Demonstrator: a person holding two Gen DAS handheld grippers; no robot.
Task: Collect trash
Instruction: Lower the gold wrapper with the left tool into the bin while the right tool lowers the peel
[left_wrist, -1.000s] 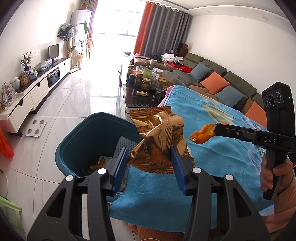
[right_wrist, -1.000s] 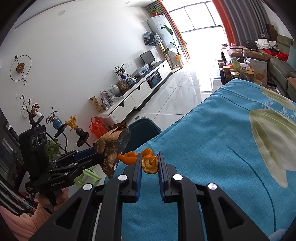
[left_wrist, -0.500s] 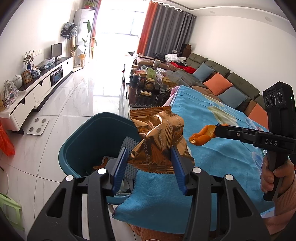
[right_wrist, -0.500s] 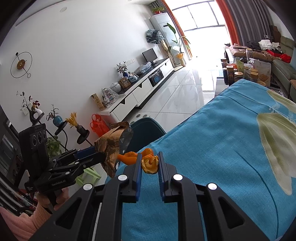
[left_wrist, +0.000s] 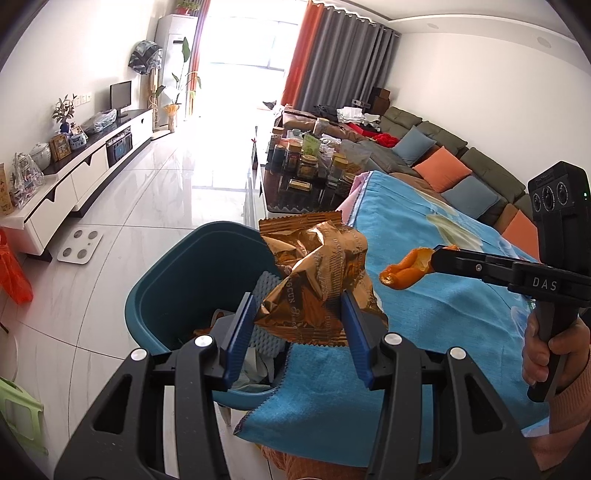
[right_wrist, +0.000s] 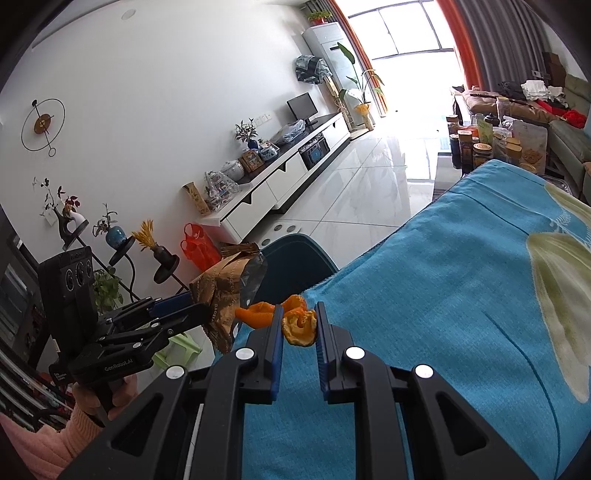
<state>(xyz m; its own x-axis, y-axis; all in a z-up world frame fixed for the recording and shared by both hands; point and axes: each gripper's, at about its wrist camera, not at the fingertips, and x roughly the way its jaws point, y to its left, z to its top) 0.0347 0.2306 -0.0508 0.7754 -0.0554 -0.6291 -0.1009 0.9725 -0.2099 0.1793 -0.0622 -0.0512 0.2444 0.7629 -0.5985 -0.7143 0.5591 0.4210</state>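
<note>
The left gripper (left_wrist: 297, 314) is clenched on a crumpled gold-brown snack wrapper (left_wrist: 317, 280), its 2 blue pads pressing the lower sides of the foil. Print runs along the wrapper's creases, but only broken letters show and no whole word can be read. In the right wrist view the body of that gripper carries the white label "GenRobot.AI".

The right gripper (right_wrist: 298, 325) is clamped narrowly on a curled piece of orange peel (right_wrist: 300, 326), which pokes out beyond the fingertips. From the left wrist view its side reads "DAS", and a hand (left_wrist: 550, 354) in a pink knit sleeve grips its handle at the right edge.

Both pieces of trash hang in the air near the left edge of the blue tablecloth (left_wrist: 436, 325), whose fringed corner droops over the near rim of the teal bin (left_wrist: 162, 280). The wrapper hangs over the bin's right rim; the peel is to its right, above the cloth. The bin stands on the floor just left of the table and already holds some scraps and a ridged grey piece.

Left of the bin the white tiled floor (left_wrist: 140, 206) lies open, with a white bathroom scale (left_wrist: 79, 245) on it. Farther off, jars crowd a dark coffee table (left_wrist: 306, 177), and a long white TV cabinet (left_wrist: 85, 166) lines the left wall.
</note>
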